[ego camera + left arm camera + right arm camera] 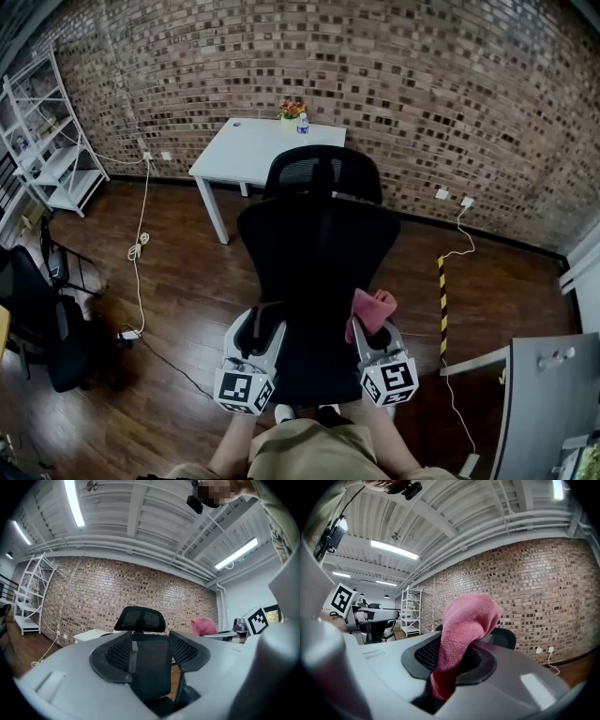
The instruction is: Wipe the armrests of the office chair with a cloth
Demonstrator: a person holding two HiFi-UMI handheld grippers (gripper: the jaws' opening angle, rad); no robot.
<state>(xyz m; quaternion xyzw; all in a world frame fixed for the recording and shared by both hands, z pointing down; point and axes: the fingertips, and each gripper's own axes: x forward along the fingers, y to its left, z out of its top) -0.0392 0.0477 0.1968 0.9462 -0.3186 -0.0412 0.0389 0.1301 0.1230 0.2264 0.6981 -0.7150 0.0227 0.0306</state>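
1. A white table (253,150) stands against the brick wall (422,84), with a flower pot (292,111) and a small bottle (303,124) at its far edge
2. White shelving (52,141) stands at the left
3. A white cable (137,248) trails from the wall across the wooden floor (187,281)
4. A yellow-and-black strip (442,305) lies on the floor at the right, near a grey desk (548,394)

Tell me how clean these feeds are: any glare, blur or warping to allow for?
Head view: dim but sharp, the brick wall bowed by the wide lens. Left gripper view: ceiling light strips burn out white, office chair is clear. Right gripper view: pink cloth sharp enough to show its weave, picture corners black.
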